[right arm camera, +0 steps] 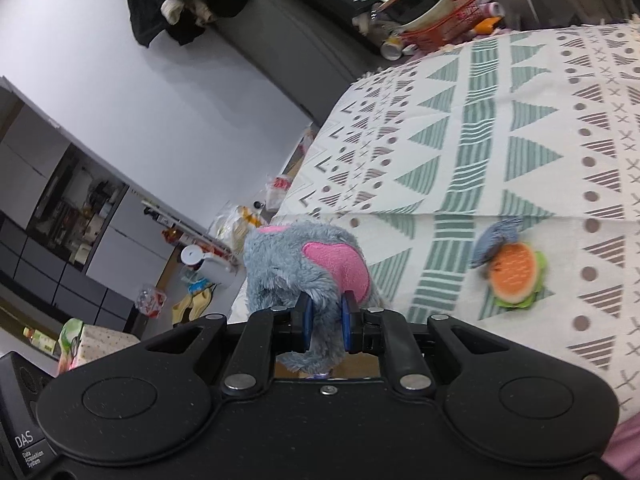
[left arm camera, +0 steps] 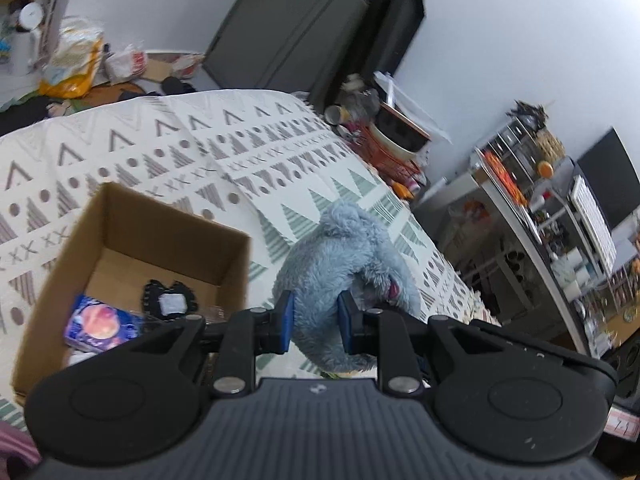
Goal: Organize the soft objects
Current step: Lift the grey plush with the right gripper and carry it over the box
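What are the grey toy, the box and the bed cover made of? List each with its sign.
Grey toy, held in both tools: long shaggy synthetic-looking plush, with smoother pink fleece-like ears.
Box: brown corrugated-looking cardboard, matte, with plain cut edges.
Bed cover: cream fabric, probably cotton, matte, with a green and brown geometric pattern; woven or printed cannot be told.

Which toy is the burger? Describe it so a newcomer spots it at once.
Start at the patterned bedspread in the right wrist view. Right of the grey plush elephant held in the right gripper lies the burger toy, beside a small grey-blue fabric piece. Only it has an orange bun and green frill.
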